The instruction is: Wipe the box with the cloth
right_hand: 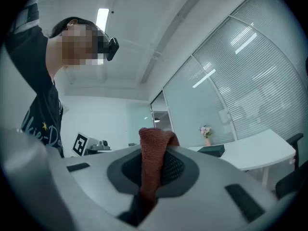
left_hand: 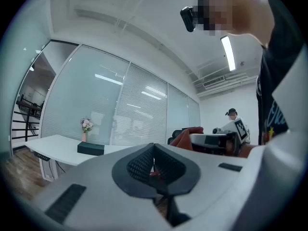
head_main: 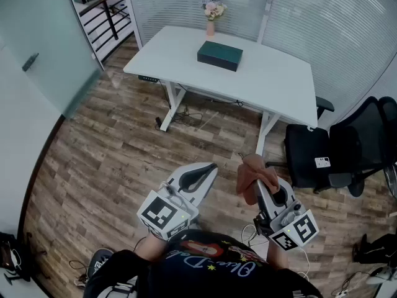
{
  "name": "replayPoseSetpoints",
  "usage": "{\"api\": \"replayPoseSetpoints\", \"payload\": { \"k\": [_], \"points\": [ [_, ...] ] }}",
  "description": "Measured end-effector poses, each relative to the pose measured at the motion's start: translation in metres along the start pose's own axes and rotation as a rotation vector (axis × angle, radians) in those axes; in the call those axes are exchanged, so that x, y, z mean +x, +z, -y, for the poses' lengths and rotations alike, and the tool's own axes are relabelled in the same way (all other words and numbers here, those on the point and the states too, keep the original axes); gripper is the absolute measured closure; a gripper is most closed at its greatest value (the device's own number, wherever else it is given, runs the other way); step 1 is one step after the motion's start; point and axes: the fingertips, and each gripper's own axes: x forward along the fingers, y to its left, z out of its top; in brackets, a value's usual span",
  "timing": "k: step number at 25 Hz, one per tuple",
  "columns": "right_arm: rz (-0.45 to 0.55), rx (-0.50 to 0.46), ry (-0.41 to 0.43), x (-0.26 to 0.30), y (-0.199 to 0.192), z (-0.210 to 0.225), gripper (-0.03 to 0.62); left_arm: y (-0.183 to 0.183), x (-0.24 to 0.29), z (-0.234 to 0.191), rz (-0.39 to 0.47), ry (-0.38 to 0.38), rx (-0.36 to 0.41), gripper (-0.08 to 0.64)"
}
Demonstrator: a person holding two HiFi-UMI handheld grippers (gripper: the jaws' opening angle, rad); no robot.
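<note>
A dark green box [head_main: 219, 55] lies on the white desk [head_main: 273, 82] far ahead; it also shows as the box [left_hand: 90, 149] and the box [right_hand: 211, 151] in the gripper views. My right gripper [head_main: 258, 180] is shut on a rust-red cloth [head_main: 253, 176], which bunches above its tips; the cloth [right_hand: 153, 165] fills the closed jaws. My left gripper [head_main: 208, 169] is shut with nothing in it, its pads [left_hand: 144, 163] pressed together. Both are held close to my body, well short of the desk.
A small vase of flowers [head_main: 213, 11] stands at the desk's far edge. A black office chair [head_main: 335, 157] sits right of the desk. Wood floor lies between me and the desk. Glass walls with blinds stand behind. Another person [left_hand: 232, 115] is far off.
</note>
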Motion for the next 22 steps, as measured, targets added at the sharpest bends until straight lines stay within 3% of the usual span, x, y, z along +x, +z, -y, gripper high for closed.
{"api": "replayPoseSetpoints", "payload": {
  "k": [6,12,22],
  "points": [
    [-0.004,-0.005,-0.018,0.011,-0.001,0.001,0.565,0.001,0.0,-0.012,0.011,-0.009,0.002,0.557],
    [0.052,0.065,-0.057,0.025,-0.004,0.006,0.565,-0.006,-0.003,-0.034,-0.001,-0.02,0.0,0.557],
    [0.008,0.027,-0.132,0.055,-0.015,0.014,0.565,-0.012,-0.004,-0.077,-0.018,-0.033,-0.014,0.557]
  ]
}}
